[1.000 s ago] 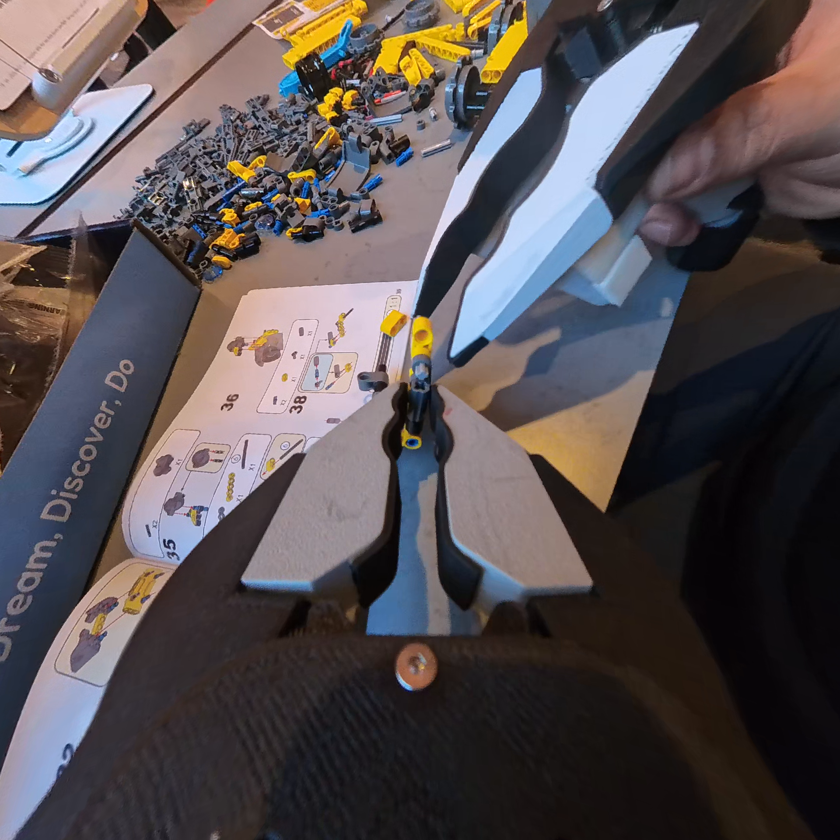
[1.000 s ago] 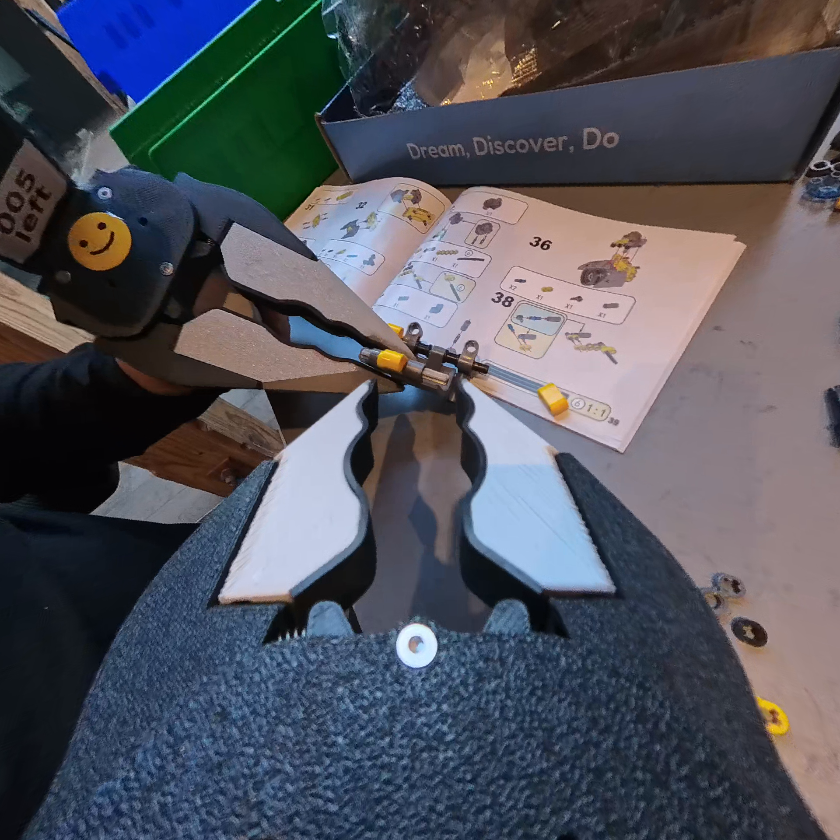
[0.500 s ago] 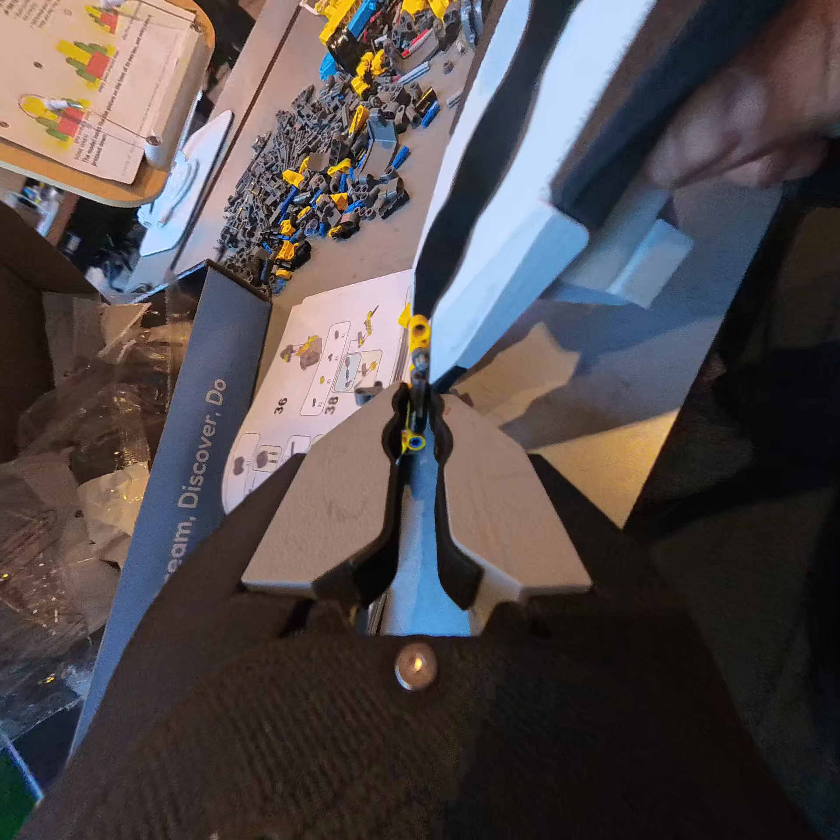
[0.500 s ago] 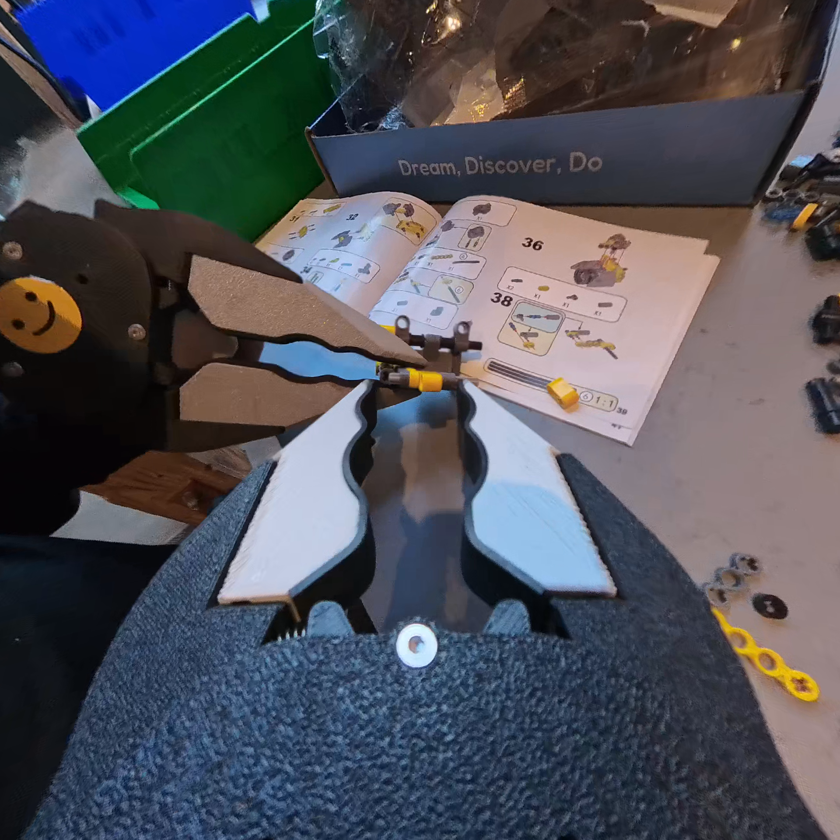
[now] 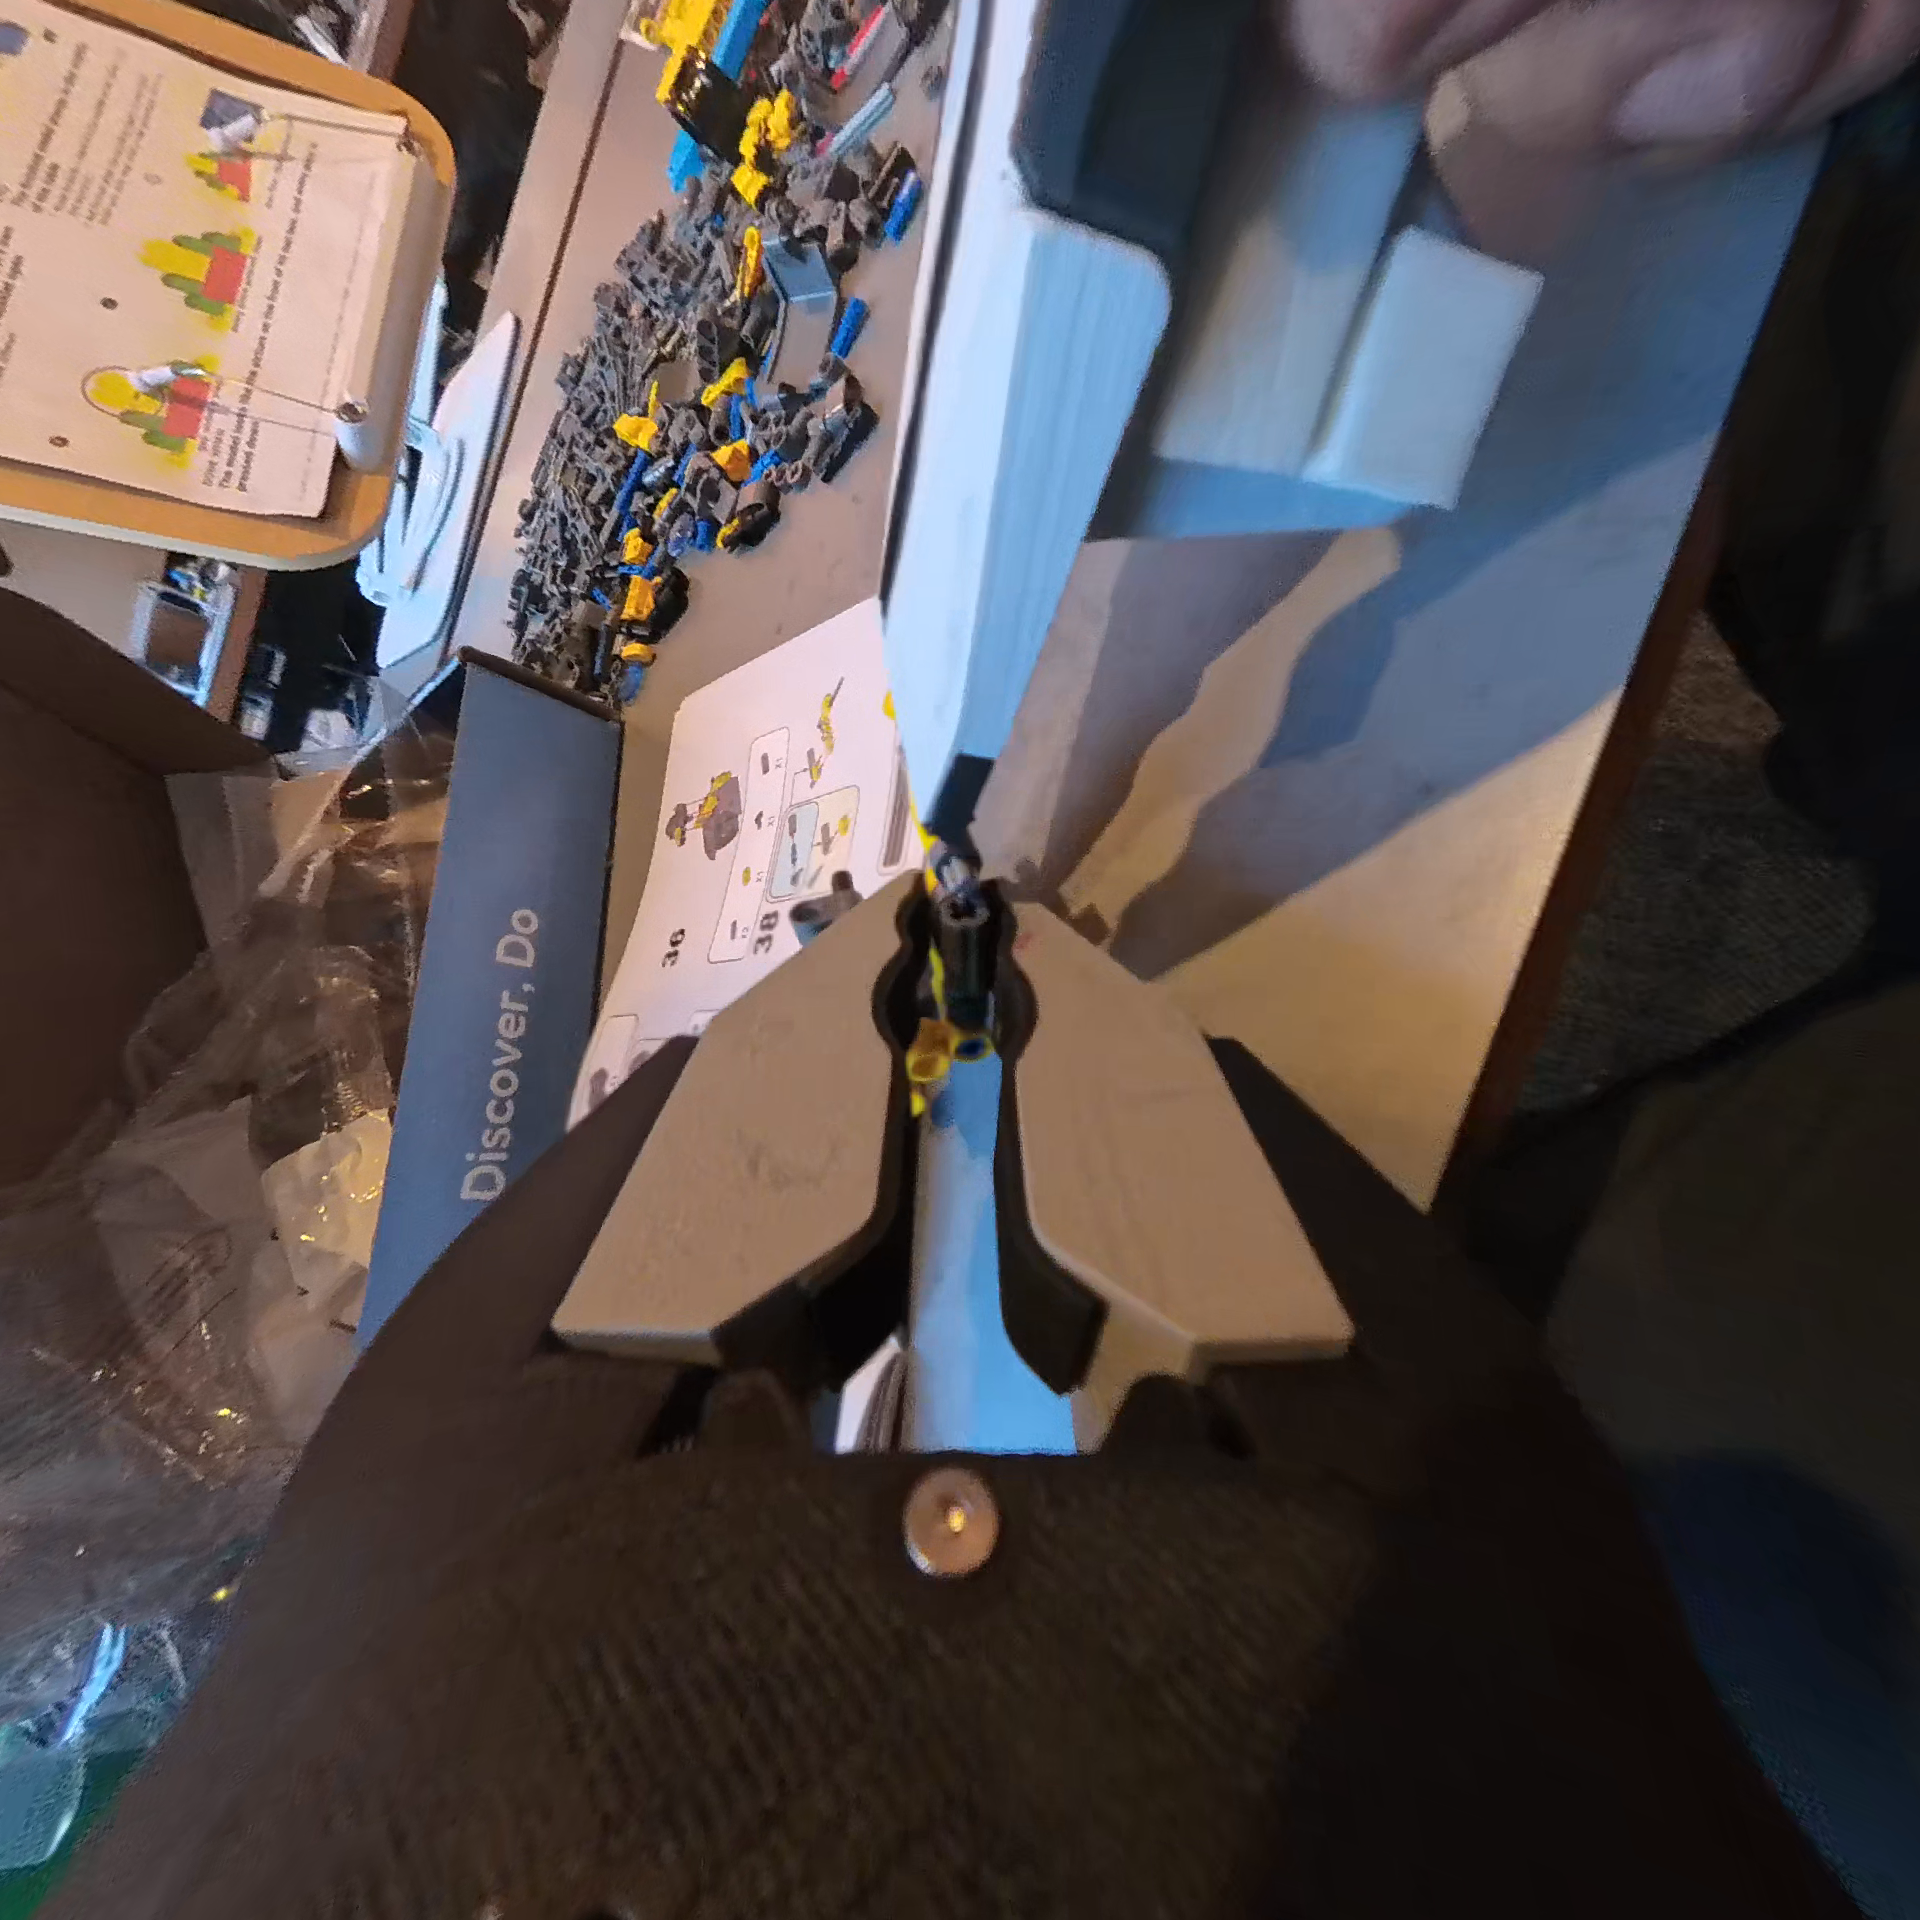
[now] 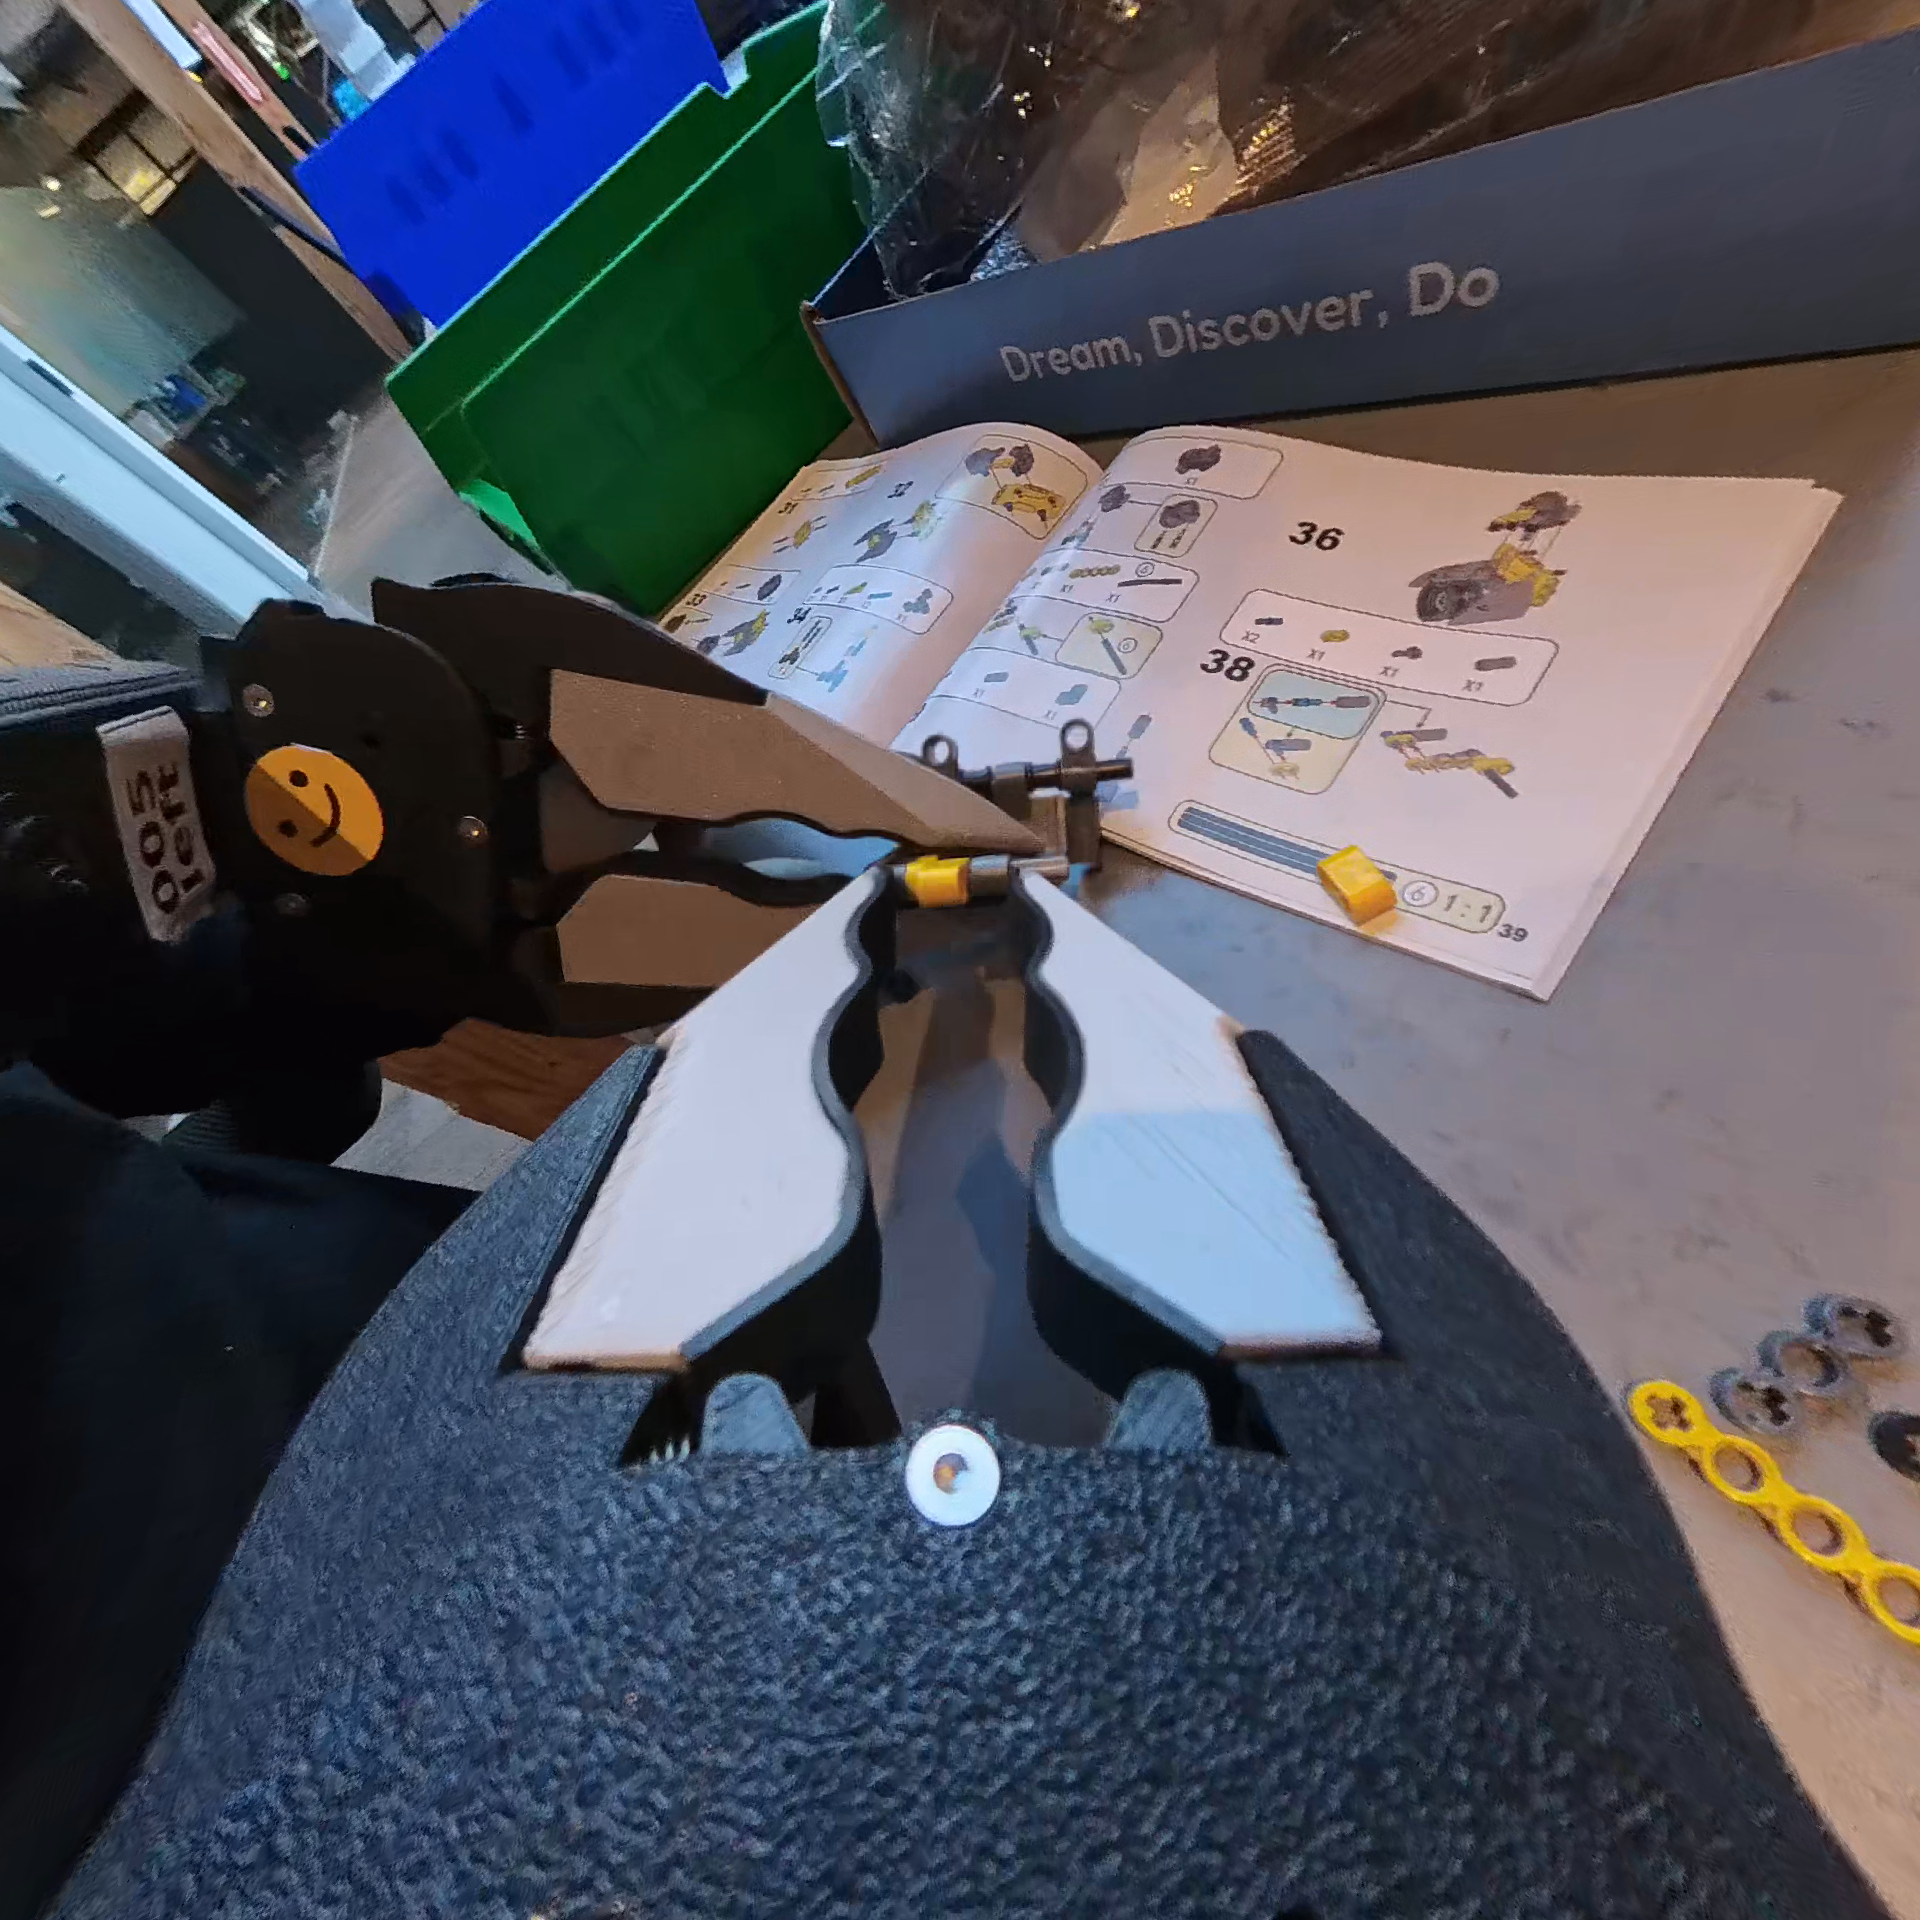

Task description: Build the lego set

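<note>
Left claw: grey fingers clamped on a small axle assembly of dark and yellow building pieces, held above the desk edge.
Right claw: white fingers parted, tips at either end of the assembly's yellow bush; contact unclear.
Beneath: open instruction booklet with a loose yellow piece on it.
Beyond: dark blue box, green bin, blue bin.
Far desk: heap of loose parts.
Right side: yellow beam beside grey rings.
</note>
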`<move>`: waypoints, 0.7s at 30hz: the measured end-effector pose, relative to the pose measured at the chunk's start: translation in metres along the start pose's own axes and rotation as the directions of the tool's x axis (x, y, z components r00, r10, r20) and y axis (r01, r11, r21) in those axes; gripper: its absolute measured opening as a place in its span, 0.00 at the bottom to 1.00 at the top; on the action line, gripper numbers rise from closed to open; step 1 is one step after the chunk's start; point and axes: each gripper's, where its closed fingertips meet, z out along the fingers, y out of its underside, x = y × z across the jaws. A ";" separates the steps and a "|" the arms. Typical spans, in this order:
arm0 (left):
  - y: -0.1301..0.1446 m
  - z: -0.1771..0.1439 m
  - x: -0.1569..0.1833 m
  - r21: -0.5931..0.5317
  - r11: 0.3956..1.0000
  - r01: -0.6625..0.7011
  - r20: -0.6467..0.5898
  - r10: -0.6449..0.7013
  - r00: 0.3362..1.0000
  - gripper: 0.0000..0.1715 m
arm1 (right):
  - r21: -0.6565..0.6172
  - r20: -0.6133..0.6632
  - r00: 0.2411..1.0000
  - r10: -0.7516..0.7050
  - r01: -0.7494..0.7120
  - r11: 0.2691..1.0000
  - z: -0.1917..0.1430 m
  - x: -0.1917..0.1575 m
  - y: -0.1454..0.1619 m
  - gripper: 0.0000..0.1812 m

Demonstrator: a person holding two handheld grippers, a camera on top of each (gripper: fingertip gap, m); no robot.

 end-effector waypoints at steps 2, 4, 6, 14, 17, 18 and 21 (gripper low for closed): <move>-0.003 -0.004 -0.003 0.034 0.999 0.014 0.004 -0.014 1.000 0.04 | 0.009 0.015 1.000 -0.010 0.010 1.000 -0.003 -0.002 -0.002 0.13; -0.009 -0.008 -0.004 0.092 0.993 0.080 -0.029 -0.078 0.997 0.04 | 0.028 0.006 1.000 -0.021 0.021 0.999 -0.008 -0.001 -0.006 0.19; -0.013 -0.011 -0.005 0.134 0.975 0.178 -0.096 -0.166 0.981 0.04 | 0.051 -0.022 0.999 -0.041 0.042 0.998 -0.015 0.004 -0.010 0.20; -0.025 -0.014 -0.007 0.209 0.906 0.369 -0.275 -0.308 0.911 0.04 | 0.032 -0.084 0.978 -0.193 0.196 0.980 -0.003 -0.006 -0.016 0.18; -0.032 -0.023 -0.002 0.226 0.858 0.460 -0.437 -0.333 0.835 0.04 | 0.038 -0.059 0.969 -0.241 0.244 0.969 -0.006 -0.014 -0.019 0.16; -0.036 -0.030 0.005 0.208 0.829 0.519 -0.560 -0.334 0.758 0.04 | 0.027 -0.026 0.960 -0.278 0.278 0.960 -0.009 -0.018 -0.019 0.17; -0.034 -0.039 0.007 0.107 0.767 0.633 -0.739 -0.364 0.566 0.04 | -0.044 0.081 0.923 -0.376 0.380 0.924 -0.021 -0.025 -0.014 0.14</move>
